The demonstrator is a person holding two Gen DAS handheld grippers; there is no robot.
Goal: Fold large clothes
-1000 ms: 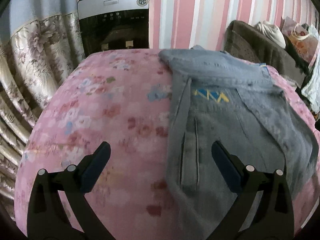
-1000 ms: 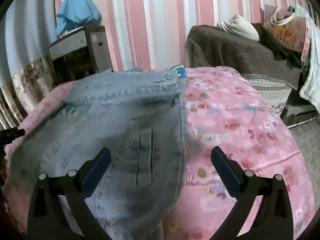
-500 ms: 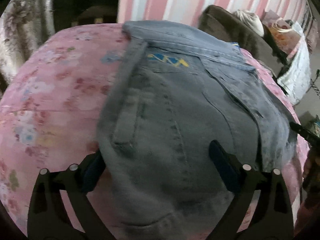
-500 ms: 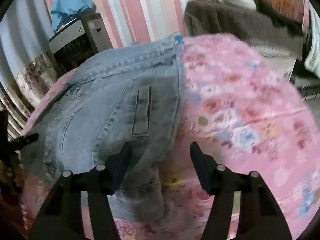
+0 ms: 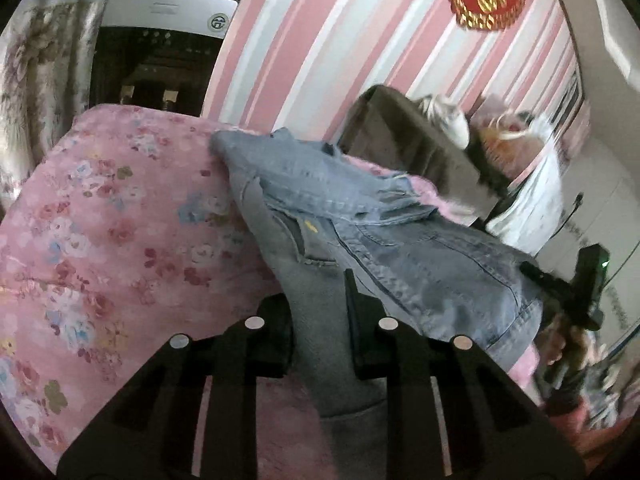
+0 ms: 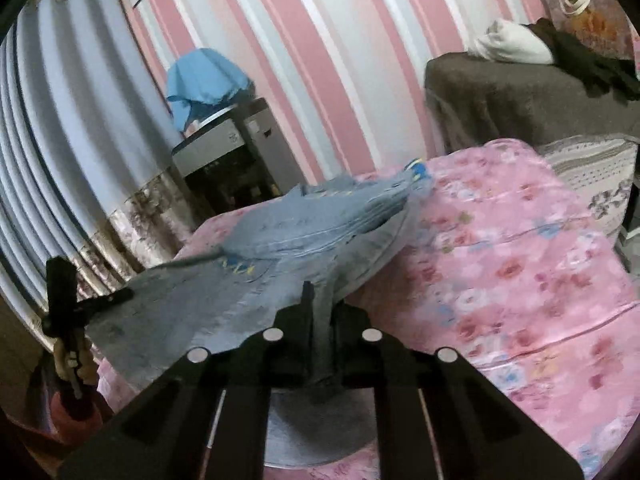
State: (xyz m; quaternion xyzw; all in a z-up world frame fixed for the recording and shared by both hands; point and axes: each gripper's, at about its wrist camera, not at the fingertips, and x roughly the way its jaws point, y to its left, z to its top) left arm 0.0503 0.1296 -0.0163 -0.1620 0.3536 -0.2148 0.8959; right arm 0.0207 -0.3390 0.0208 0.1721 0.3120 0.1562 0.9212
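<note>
One faded blue denim jacket with a yellow zigzag stitched on it (image 5: 400, 236) lies partly on the pink floral bedspread (image 5: 100, 232), its near hem lifted off the bed between my two tools. My left gripper (image 5: 318, 312) is clamped on a grey fold at one corner of that hem, and my right gripper (image 6: 322, 320) is pinched tight on the other corner, so the cloth (image 6: 280, 240) slopes from both jaws down to the collar end. Behind the bed stand a pink-and-white striped wall (image 6: 340, 60), a brown-covered sofa (image 6: 520, 100) and a silver-topped black appliance (image 5: 160, 40).
</note>
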